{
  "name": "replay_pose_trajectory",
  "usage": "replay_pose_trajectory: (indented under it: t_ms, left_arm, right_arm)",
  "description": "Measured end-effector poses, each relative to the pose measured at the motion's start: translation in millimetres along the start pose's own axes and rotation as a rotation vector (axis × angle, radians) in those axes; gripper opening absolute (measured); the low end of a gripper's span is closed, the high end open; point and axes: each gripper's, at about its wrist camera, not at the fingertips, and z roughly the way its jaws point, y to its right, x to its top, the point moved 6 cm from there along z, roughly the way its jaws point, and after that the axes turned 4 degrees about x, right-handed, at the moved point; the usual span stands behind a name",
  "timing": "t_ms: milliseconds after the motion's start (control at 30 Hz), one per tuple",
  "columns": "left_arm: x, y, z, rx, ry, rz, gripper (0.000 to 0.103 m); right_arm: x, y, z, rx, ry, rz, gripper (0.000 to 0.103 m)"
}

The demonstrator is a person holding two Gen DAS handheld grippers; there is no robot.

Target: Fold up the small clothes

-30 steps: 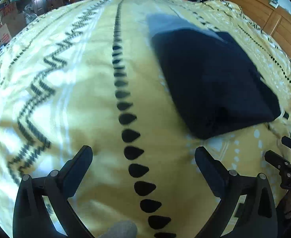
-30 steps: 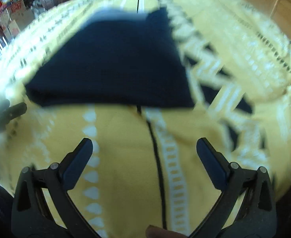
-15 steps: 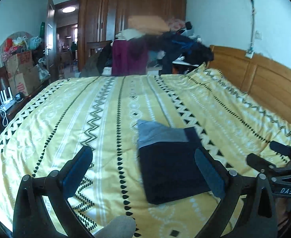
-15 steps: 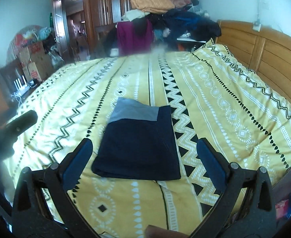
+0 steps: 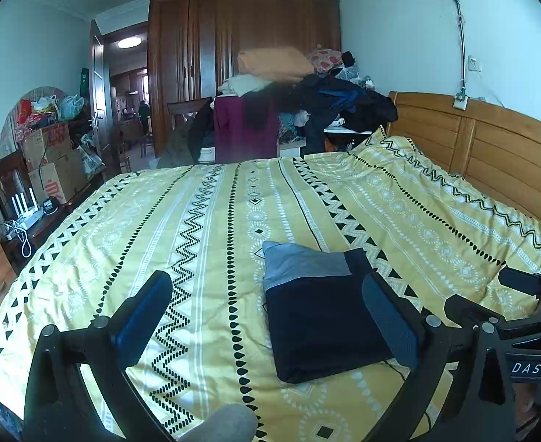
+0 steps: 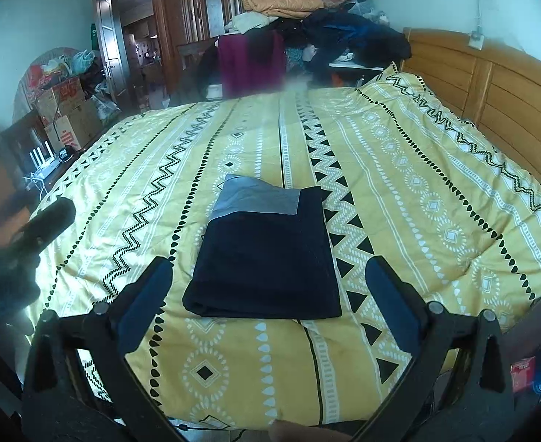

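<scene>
Left wrist view: left gripper (image 5: 266, 316) is hanging wide apart, empty, having pulled back and lifted off the bedspread (image 5: 204, 243) | folded dark garment (image 6: 266, 254) is lying flat mid-bed, released | right gripper (image 6: 266, 302) is likewise gaping, withdrawn | judgement: this fold is looking finished.

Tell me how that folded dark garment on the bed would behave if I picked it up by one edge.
The folded dark garment would probably droop and unfold, since its near edge shows loose stacked layers. It looks like soft, thin fabric, so likely light. Pushed across the yellow bedspread, it would probably bunch rather than slide, because both surfaces are soft cloth.
</scene>
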Motion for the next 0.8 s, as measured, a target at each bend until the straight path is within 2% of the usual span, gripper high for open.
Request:
replay_pose_trajectory:
  t_ms: [800]
  left_arm:
    - [-10,15,15,-0.012,-0.035,0.042,0.103]
  right_arm:
    - [-5,8,3,-0.007,-0.011,0.006,0.103]
